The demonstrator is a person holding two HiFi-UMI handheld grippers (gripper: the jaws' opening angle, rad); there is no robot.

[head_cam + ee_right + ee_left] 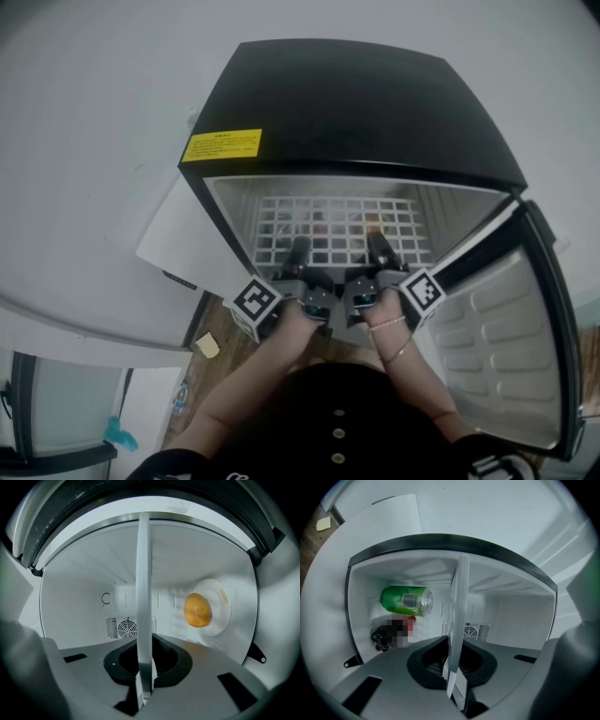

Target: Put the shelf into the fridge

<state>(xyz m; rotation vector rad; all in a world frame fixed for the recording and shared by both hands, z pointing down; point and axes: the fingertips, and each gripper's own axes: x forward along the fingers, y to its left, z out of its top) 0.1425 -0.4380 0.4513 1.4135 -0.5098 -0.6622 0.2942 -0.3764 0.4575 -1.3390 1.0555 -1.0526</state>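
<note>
The left gripper (298, 251) and right gripper (378, 247) each clamp the shelf (337, 220) — seemingly partway into the fridge (356, 103) at frame centre — so next push it level, fully home.

There was one fridge (356, 103), one wire shelf (342, 230) and two tools: the left tool (299, 246) and the right tool (379, 242). Inside were one green can (406, 600), one dark bottle (384, 635), one white plate (222, 603) and one round orange-yellow piece of produce (197, 610) — one apiece.
</note>
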